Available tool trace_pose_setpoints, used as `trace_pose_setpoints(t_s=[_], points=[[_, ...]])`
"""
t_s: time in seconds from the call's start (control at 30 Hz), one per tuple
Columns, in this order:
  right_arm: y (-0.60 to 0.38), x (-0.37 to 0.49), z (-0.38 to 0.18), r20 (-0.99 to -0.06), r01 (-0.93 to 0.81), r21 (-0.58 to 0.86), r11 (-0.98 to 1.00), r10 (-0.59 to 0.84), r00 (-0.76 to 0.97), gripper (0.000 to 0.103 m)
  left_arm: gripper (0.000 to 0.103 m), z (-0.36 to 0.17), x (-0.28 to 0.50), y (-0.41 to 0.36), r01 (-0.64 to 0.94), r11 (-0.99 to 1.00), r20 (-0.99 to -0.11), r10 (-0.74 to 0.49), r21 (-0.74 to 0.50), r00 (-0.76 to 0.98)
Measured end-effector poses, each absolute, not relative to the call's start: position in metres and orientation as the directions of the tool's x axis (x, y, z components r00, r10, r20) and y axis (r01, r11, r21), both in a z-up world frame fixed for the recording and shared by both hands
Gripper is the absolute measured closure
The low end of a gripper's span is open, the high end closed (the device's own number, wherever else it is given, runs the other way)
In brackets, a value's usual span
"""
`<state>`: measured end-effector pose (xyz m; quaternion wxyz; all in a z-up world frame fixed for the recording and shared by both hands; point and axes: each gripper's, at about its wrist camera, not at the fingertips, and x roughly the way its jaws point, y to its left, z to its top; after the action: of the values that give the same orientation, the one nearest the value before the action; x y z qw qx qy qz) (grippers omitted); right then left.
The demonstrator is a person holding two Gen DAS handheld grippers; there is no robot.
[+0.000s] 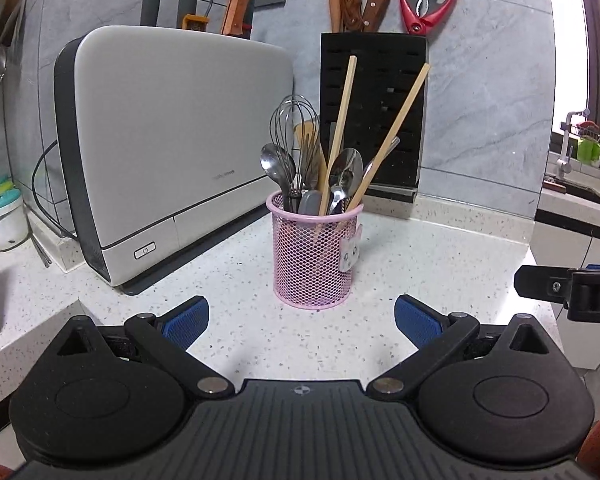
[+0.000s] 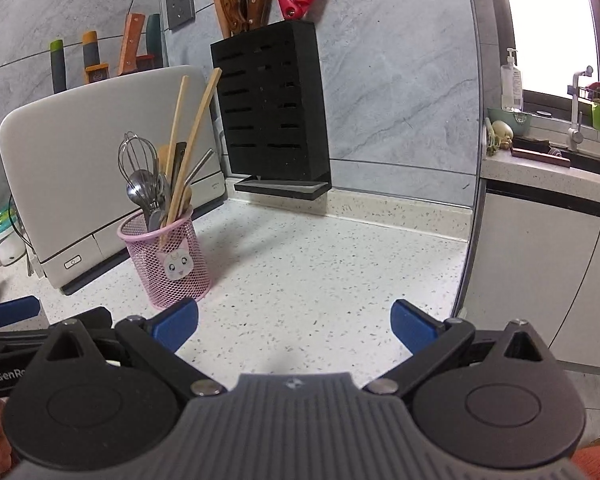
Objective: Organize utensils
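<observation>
Left gripper (image 1: pixel 302 322) held low and level over the speckled countertop (image 1: pixel 420 256), fingers pointing toward the back wall; jaws spread wide, nothing between the blue pads (image 1: pixel 186 320). Pink mesh holder (image 1: pixel 314 252) stands upright on the counter straight ahead of it, just beyond the fingertips, not touched. Holder contents: wire whisk (image 1: pixel 294 136), two metal spoons (image 1: pixel 278 166), a grey-handled utensil, a wooden spatula, and two wooden chopsticks (image 1: pixel 342 132) leaning out to the right above the rim. Right gripper (image 2: pixel 294 324) also low and level, beside the left one on its right; jaws likewise spread, pads empty. From the right wrist view the holder (image 2: pixel 168 264) sits ahead and to the left, close to the left blue pad (image 2: pixel 176 328) but apart from it; cat-face sticker faces this camera. The left gripper's blue fingertip shows at the far left edge of this view. Behind the holder: white appliance (image 1: pixel 172 148) with a power button at its lower front, and black knife block (image 1: pixel 374 112) against the wall holding wooden-handled knives and red scissors (image 1: pixel 426 0). Sink and tap far right.
</observation>
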<state>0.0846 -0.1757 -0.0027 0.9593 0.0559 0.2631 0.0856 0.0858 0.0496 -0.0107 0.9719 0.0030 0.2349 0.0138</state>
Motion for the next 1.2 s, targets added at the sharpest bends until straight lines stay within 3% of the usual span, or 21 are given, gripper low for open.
trace_pose_setpoints(t_s=[1.2], points=[[-0.1699,0.0896,-0.0082,-0.540,-0.112,0.147,0.983,0.175,0.823,0.003,0.000,-0.0113,0.0869,0.0454,-0.024,1.000,-0.468,0.020,-0.001,0.883]])
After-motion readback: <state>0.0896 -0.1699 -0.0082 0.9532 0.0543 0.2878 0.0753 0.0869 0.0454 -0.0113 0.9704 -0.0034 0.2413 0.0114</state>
